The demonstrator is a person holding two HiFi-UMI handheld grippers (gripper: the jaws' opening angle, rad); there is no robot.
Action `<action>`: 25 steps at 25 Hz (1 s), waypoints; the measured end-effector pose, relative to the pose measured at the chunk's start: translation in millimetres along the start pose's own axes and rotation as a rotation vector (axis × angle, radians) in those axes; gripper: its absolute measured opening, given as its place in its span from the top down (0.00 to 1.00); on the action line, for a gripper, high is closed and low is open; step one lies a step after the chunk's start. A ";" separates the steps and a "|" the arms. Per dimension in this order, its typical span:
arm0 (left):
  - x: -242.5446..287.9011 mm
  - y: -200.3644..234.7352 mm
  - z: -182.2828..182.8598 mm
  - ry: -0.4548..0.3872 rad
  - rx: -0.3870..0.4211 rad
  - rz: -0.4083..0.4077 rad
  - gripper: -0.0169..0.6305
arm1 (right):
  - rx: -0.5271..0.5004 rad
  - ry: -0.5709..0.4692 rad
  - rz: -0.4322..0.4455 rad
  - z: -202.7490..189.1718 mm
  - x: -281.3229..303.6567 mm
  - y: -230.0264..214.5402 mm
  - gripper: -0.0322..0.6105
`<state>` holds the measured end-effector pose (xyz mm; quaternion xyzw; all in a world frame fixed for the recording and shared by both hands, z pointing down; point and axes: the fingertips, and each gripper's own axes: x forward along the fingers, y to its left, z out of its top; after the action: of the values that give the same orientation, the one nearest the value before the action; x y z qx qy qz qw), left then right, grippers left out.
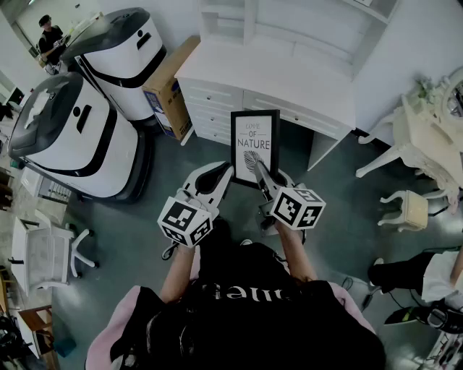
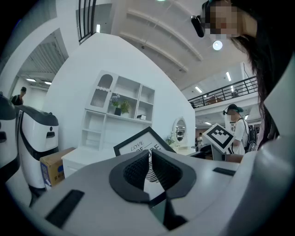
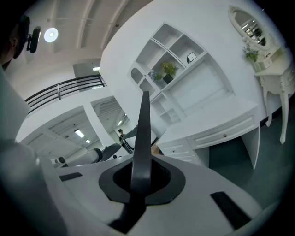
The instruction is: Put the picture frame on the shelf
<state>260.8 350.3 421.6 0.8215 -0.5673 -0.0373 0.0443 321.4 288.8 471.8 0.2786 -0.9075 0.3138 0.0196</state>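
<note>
The right gripper (image 1: 259, 170) is clenched on the lower part of the picture frame (image 1: 255, 143). The frame is held upright, near side of the white desk (image 1: 289, 83) and apart from the shelf (image 1: 242, 18), whose top the head view cuts off. The right gripper view shows only the frame's dark edge. The left gripper (image 1: 223, 173) is closed just left of the frame's lower corner, and whether it touches the frame cannot be told.

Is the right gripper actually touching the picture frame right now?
Touching. The right gripper view shows the picture frame edge-on, clamped between the shut jaws of the right gripper.
</note>
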 end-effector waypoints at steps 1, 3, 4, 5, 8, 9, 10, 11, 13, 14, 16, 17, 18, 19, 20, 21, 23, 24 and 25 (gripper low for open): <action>0.7 1.0 -1.0 0.002 -0.004 0.000 0.93 | 0.003 0.001 -0.001 -0.7 1.1 -1.1 0.87; 2.0 3.6 -2.7 0.006 -0.010 -0.001 0.93 | 0.011 0.003 -0.001 -1.7 3.8 -3.1 0.87; 2.8 5.6 -3.4 0.008 -0.014 -0.001 0.93 | 0.016 0.004 -0.002 -2.0 5.8 -4.0 0.87; 3.4 7.9 -4.0 0.010 -0.017 -0.001 0.93 | 0.022 0.004 -0.002 -2.2 8.0 -4.9 0.87; 5.6 16.4 -6.1 0.017 -0.027 0.003 0.93 | 0.050 0.004 0.002 -2.7 15.4 -7.2 0.87; 6.5 19.4 -7.0 0.020 -0.033 0.004 0.93 | 0.061 0.005 0.003 -3.0 18.1 -7.9 0.87; 7.6 22.4 -7.8 0.022 -0.038 0.002 0.93 | 0.067 0.007 0.003 -3.3 20.8 -8.7 0.87; 9.0 25.3 -8.5 0.024 -0.044 -0.001 0.93 | 0.069 0.011 0.001 -3.6 23.5 -9.5 0.87; 12.4 29.9 -9.9 0.027 -0.050 -0.010 0.93 | 0.065 0.018 -0.006 -4.0 28.7 -11.6 0.87; 14.6 31.9 -10.7 0.030 -0.052 -0.016 0.93 | 0.066 0.020 -0.009 -4.1 31.2 -13.1 0.87; 20.1 36.2 -12.3 0.034 -0.053 -0.025 0.93 | 0.074 0.023 -0.012 -3.4 36.9 -16.6 0.87; 23.2 39.2 -12.9 0.035 -0.055 -0.030 0.93 | 0.077 0.024 -0.014 -2.5 40.6 -18.6 0.87; 26.4 43.2 -13.1 0.036 -0.056 -0.034 0.93 | 0.078 0.024 -0.017 -1.1 45.0 -20.5 0.87; 29.8 47.9 -13.2 0.037 -0.057 -0.038 0.93 | 0.079 0.025 -0.019 0.5 50.1 -22.3 0.87; 33.0 53.5 -13.0 0.037 -0.057 -0.041 0.93 | 0.079 0.025 -0.021 2.5 55.7 -23.9 0.87; 36.2 59.8 -12.8 0.036 -0.058 -0.042 0.93 | 0.081 0.025 -0.023 4.5 61.9 -25.4 0.87; 41.8 74.9 -12.4 0.034 -0.061 -0.042 0.93 | 0.087 0.025 -0.026 8.4 75.8 -27.9 0.87; 44.7 83.4 -11.8 0.032 -0.061 -0.042 0.93 | 0.090 0.025 -0.029 10.4 83.3 -29.2 0.87; 48.1 92.2 -10.3 0.030 -0.058 -0.042 0.93 | 0.092 0.026 -0.032 13.0 91.4 -30.3 0.87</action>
<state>193.4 273.0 442.0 0.8320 -0.5480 -0.0425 0.0758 261.7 216.6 497.6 0.2894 -0.8872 0.3585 0.0233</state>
